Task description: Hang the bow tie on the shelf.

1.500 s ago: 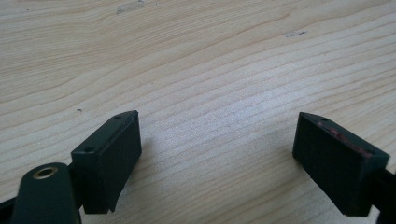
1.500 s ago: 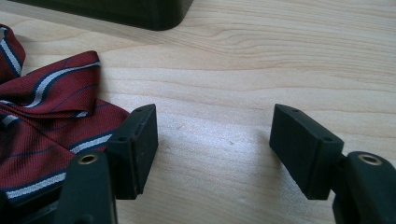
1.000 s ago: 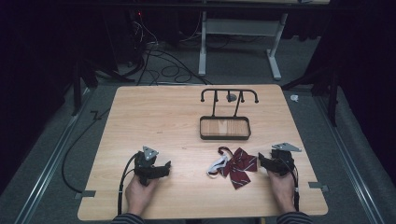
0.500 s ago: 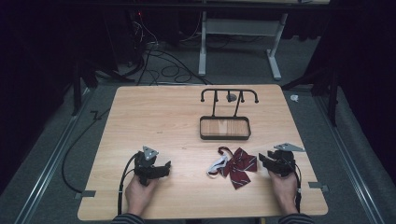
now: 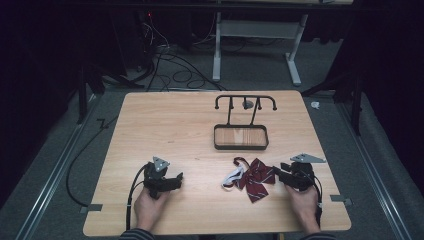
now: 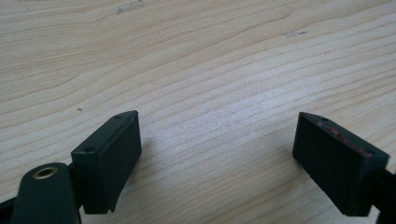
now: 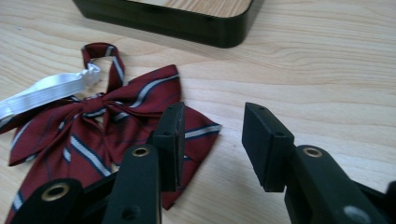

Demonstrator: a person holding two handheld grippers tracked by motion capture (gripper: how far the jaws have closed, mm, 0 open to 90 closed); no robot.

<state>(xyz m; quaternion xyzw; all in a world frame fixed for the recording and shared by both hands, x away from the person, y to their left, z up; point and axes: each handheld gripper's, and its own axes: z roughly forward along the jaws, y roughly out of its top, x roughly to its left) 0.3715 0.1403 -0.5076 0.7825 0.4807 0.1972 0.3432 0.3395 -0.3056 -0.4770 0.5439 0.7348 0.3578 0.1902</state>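
A dark red bow tie [image 5: 256, 176] with pale stripes and a white elastic strap [image 5: 230, 177] lies flat on the wooden table, near the front right. My right gripper [image 5: 278, 175] sits just right of it. In the right gripper view the bow tie [image 7: 116, 121] lies left of the jaws, its right wing tip reaching under the left finger [image 7: 170, 140]. My right gripper [image 7: 212, 140] has just been closing its jaws; they stand apart and press on nothing. My left gripper [image 5: 176, 180] rests at the front left, open [image 6: 217, 158] over bare wood.
A black tray [image 5: 240, 145] with a wooden floor and a black hook rack [image 5: 245, 100] stands behind the bow tie at centre right; its front wall [image 7: 187, 21] is close ahead in the right gripper view. Cables trail off the table's left side.
The right gripper has crept slightly toward the bow tie. The left hand and the bow tie have not moved.
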